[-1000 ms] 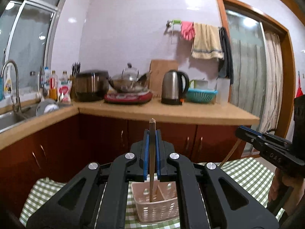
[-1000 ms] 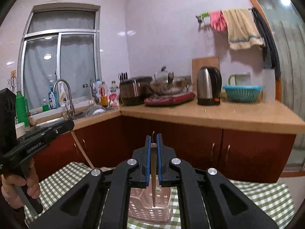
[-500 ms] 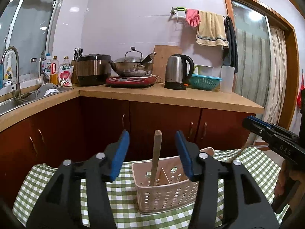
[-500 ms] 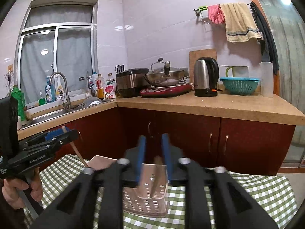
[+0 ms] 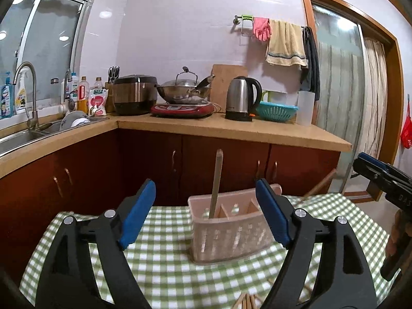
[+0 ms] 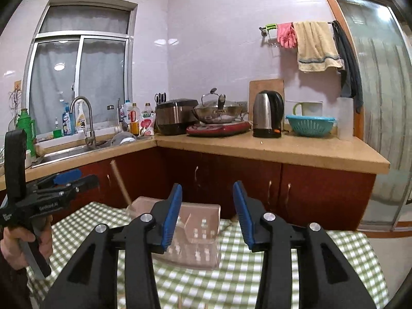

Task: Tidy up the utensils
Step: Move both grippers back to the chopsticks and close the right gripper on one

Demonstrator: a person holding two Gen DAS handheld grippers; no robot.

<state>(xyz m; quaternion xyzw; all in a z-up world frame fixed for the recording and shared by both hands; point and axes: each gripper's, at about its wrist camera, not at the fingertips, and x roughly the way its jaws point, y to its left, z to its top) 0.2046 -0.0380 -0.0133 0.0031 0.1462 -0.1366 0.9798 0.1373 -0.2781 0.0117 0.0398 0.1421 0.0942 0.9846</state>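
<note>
**Both grippers opening, wooden utensils standing in the pink caddy**

The left gripper (image 5: 206, 206) is seen with its blue pads spread wide and the jaws opening; nothing is pressed by them. Between the pads, but farther off and untouched, a pink perforated utensil caddy (image 5: 231, 234) is framed. It is set on a table covered with a green-and-white checked cloth (image 5: 164, 262), toward the table's far edge, near the red-brown cabinet fronts. A wooden utensil handle (image 5: 215, 182) is stood in the caddy's left end compartment, nearly upright and leaning slightly to the right. A second wooden stick (image 5: 320, 185) is seen slanting up behind the caddy's right end; which compartment holds it cannot be told. At the near edge of the table, the ends of more wooden sticks (image 5: 247, 301) are just visible.

The right gripper (image 6: 207, 213) is seen partly spread, less widely than the left, and its jaws are opening too. Nothing is gripped by them; the caddy (image 6: 195, 234), blurred in this view, lies beyond and between the pads. A wooden handle (image 6: 121, 182) is seen rising tilted from the caddy's left end. At the left edge of the right wrist view, the left gripper's body is held by a hand (image 6: 25, 244) on its grip.
</note>
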